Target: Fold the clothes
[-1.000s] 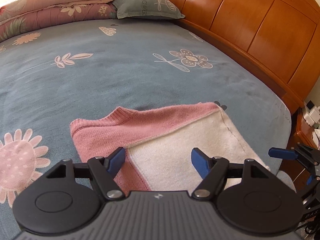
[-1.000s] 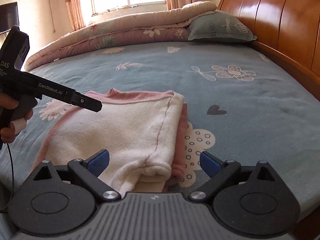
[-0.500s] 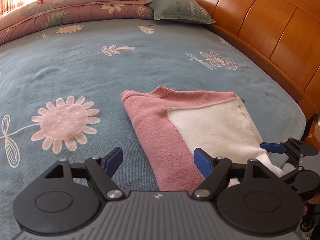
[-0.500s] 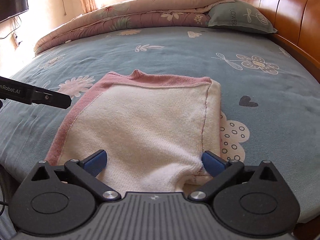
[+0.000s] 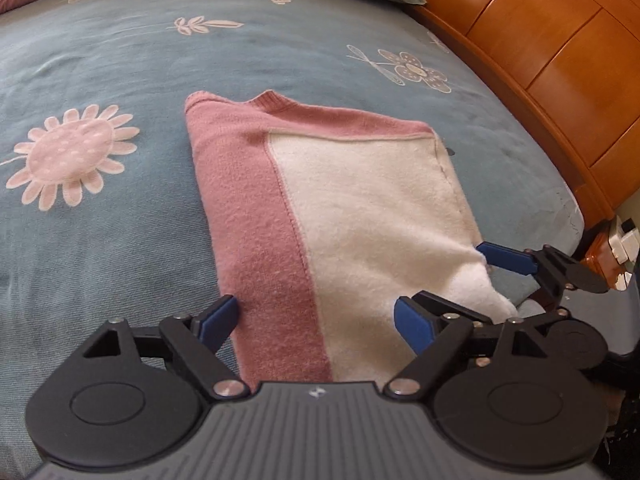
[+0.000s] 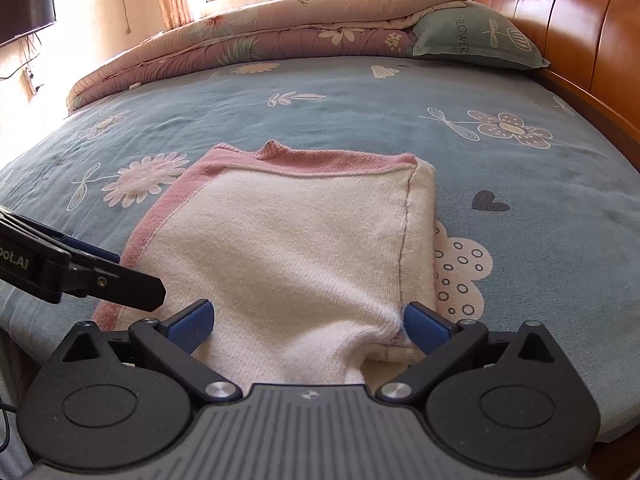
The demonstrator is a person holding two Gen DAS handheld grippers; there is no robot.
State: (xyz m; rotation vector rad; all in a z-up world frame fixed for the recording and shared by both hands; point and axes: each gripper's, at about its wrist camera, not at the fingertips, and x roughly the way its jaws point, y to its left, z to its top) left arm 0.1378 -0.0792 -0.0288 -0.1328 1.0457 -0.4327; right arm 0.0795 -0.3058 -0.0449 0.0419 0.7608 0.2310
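A pink and cream knitted sweater [image 5: 360, 216] [image 6: 288, 240] lies folded into a rectangle on the blue flowered bedsheet, its collar at the far end. My left gripper [image 5: 316, 318] is open, its fingers straddling the near left part of the sweater, over the pink strip and cream panel. My right gripper [image 6: 306, 322] is open too, low over the near right corner, with the cream fabric bunched between its blue pads. In the left wrist view the right gripper [image 5: 452, 280] shows at the cream corner. The left gripper's fingers [image 6: 116, 280] enter the right wrist view from the left.
The bed [image 6: 360, 120] stretches far ahead. A rolled quilt [image 6: 280, 32] and a grey-green pillow [image 6: 476, 40] lie at its far end. A wooden headboard [image 5: 540, 60] runs along the right side. A bedside stand [image 5: 616, 240] sits by the bed's near right corner.
Both grippers have come lower and closer over the sweater's near edge. The left gripper swung right, so the sweater now sits centred between its fingers. The sweater lies as before.
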